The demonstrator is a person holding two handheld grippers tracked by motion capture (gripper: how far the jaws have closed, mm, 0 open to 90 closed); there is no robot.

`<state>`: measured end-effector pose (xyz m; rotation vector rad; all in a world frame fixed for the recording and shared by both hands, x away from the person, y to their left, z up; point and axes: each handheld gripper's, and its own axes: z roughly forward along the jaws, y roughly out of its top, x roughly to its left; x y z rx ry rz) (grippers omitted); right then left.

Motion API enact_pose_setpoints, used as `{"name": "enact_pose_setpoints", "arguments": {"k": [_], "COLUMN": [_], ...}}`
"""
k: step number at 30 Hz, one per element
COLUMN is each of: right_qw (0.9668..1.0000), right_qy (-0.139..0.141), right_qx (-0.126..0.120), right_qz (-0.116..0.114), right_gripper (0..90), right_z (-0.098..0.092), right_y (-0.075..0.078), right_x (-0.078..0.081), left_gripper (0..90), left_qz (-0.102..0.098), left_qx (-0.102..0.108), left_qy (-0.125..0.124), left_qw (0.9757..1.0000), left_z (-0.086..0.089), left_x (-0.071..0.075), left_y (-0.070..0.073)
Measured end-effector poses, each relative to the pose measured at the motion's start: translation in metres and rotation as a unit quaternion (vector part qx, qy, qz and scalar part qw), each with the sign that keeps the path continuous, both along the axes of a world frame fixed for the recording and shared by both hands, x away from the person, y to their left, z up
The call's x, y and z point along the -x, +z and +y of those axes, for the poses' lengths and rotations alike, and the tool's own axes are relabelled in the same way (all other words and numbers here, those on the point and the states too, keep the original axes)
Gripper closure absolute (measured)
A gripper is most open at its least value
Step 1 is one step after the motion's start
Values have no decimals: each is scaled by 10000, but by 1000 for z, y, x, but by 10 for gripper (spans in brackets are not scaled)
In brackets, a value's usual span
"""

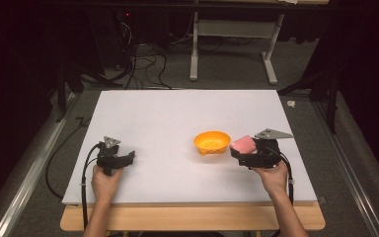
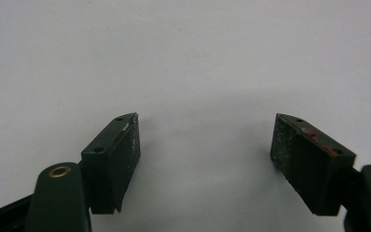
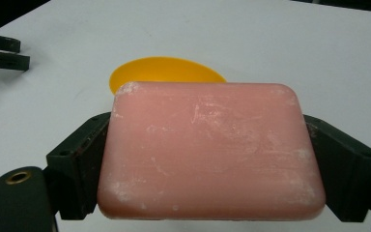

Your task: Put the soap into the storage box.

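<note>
Right hand-held gripper (image 1: 242, 154) clamped on a pink soap bar (image 1: 243, 144), its two black jaws set wide and pressing the bar's short ends; in the right gripper view the soap bar (image 3: 210, 152) lies flat between the pads, broad face up, its surface scuffed with pale marks. The bar is held just beside the orange bowl (image 1: 211, 142), at the bowl's right in the high view, apart from its rim; the bowl (image 3: 164, 72) appears directly beyond the bar along the jaws. Left hand-held gripper (image 1: 128, 158) rests low on the white worktop (image 1: 177, 108), well apart from bowl and bar, its jaws spread wide with nothing between them, bare worktop (image 2: 198, 72) showing in the gap. Each gripper is grasped by a hand entering from the near edge
</note>
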<state>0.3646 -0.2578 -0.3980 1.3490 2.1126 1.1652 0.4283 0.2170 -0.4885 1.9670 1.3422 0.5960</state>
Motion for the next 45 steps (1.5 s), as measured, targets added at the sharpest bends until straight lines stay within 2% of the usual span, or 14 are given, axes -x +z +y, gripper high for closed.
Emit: {"name": "enact_pose_setpoints", "arguments": {"k": [39,45], "right_qw": [9994,9993], "right_qy": [329,337], "right_qx": [-31,-46], "right_qz": [78,148], "right_gripper": [136,135], "right_z": [28,33], "right_y": [8,6], "right_x": [-14,-17], "left_gripper": [265,265], "left_qz": [7,7], "left_qx": [-8,-7], "left_qy": [-7,-8], "left_qw": [10000,10000], "left_z": [0,0], "left_x": [0,0], "left_y": [0,0]}}
